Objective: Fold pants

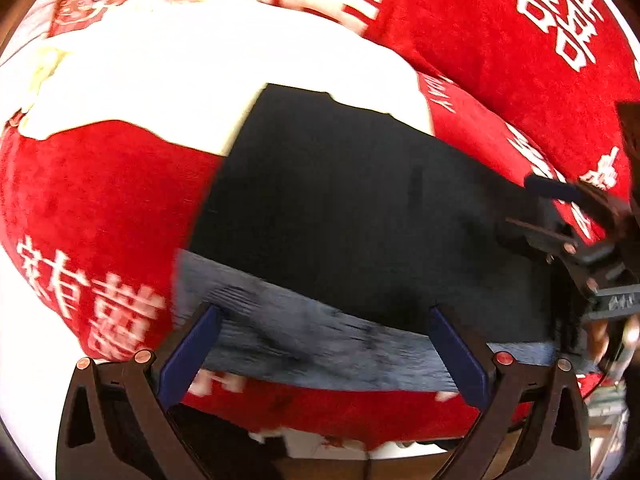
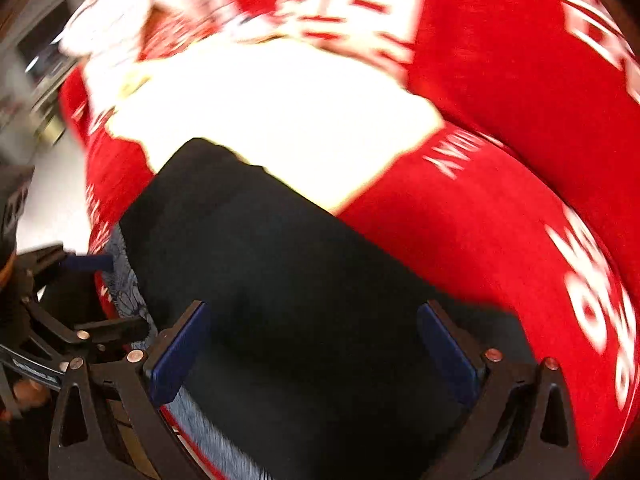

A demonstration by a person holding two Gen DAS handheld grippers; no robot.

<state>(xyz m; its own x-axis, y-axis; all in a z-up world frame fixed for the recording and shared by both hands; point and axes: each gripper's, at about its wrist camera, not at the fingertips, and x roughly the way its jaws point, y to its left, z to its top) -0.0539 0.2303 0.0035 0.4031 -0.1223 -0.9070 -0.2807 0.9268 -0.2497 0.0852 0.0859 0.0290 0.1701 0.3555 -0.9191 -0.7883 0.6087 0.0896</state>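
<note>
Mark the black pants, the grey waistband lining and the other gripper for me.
black pants [image 1: 360, 208], left wrist view, mid fabric.
grey waistband lining [image 1: 304, 336], left wrist view, centre strip.
right gripper [image 1: 560, 216], left wrist view, between fingertips.

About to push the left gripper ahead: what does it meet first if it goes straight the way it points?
Most likely the black pants. The left gripper, jaws open, sits over their grey lining edge, with black cloth straight ahead. Depth is unclear through blur.
</note>
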